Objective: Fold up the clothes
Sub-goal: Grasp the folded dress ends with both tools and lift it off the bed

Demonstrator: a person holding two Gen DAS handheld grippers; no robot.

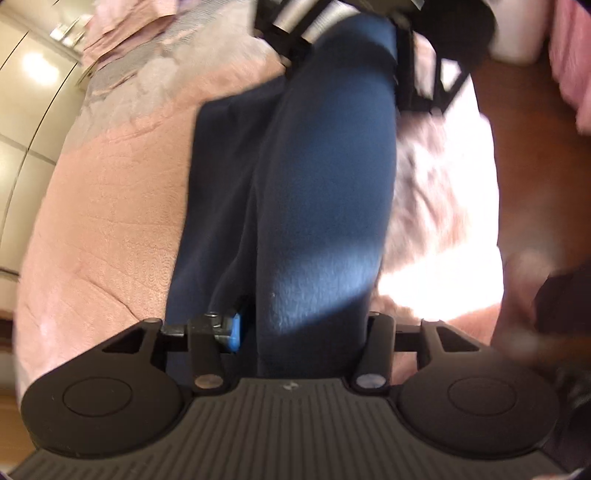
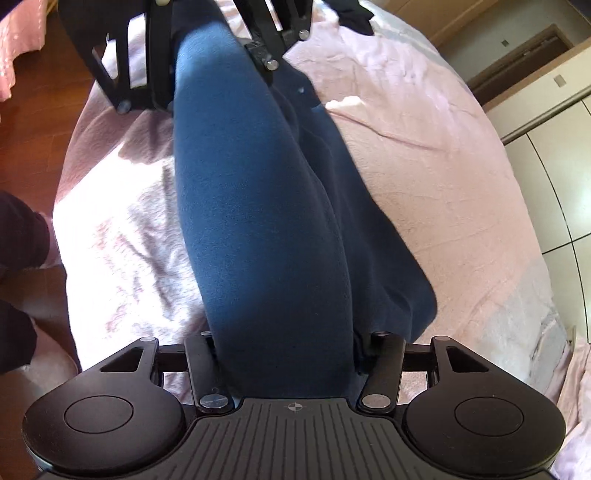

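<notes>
A dark blue fleece garment (image 1: 314,192) hangs stretched between my two grippers above a pink bedspread (image 1: 110,229). My left gripper (image 1: 295,332) is shut on one end of it; a blue pad shows beside the cloth. My right gripper (image 2: 291,354) is shut on the other end of the garment (image 2: 266,229). Each gripper shows at the top of the other's view: the right one in the left wrist view (image 1: 351,44), the left one in the right wrist view (image 2: 207,55). The lower fold of the garment droops toward the bed.
The pink bedspread (image 2: 443,184) covers the bed, with sunlit patches. Wooden floor (image 2: 33,140) lies beside the bed. White wardrobe doors (image 2: 554,192) stand past the bed. A pink pile (image 1: 122,33) lies at the bed's far end.
</notes>
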